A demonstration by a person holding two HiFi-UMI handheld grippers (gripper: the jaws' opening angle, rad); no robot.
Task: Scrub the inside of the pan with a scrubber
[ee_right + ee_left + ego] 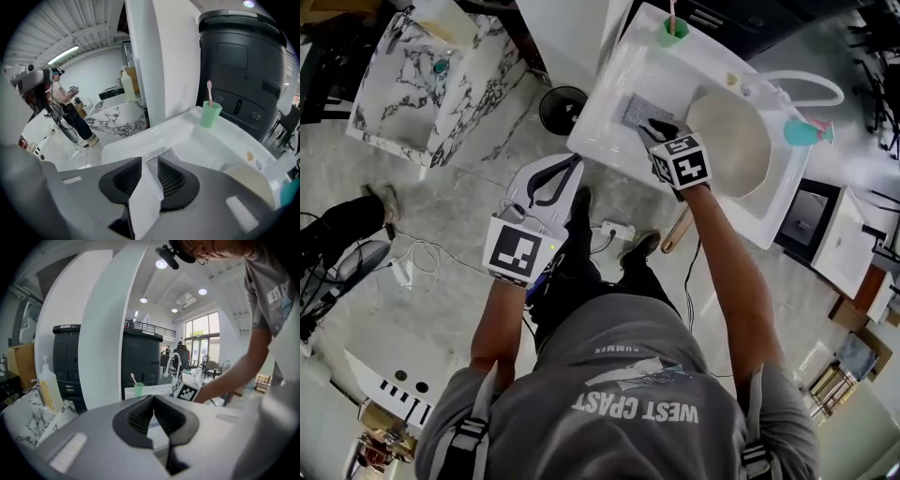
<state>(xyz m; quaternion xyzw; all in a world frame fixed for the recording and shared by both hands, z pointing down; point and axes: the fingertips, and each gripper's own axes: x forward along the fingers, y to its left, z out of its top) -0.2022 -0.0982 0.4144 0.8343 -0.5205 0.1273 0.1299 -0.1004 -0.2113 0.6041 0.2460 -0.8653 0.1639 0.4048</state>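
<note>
A grey mesh scrubber (639, 110) lies on the white sink counter (609, 94), left of the basin. My right gripper (656, 127) hangs over it, pointing steeply down, jaws open. In the right gripper view the scrubber (158, 156) shows through the gap at the tips of the right gripper (151, 165); the pads do not press on it. A cream round pan (733, 142) sits in the basin, to the right. My left gripper (555, 180) is low beside the counter's near edge, over the floor. The left gripper (153, 401) has its tips together with nothing between them.
A green cup (672, 30) with a pink toothbrush stands at the counter's back. A white tap (802, 82) arches over the basin, beside a teal object (802, 132). A marble-patterned cabinet (422, 75) stands left. A power strip (615, 230) and cables lie on the floor.
</note>
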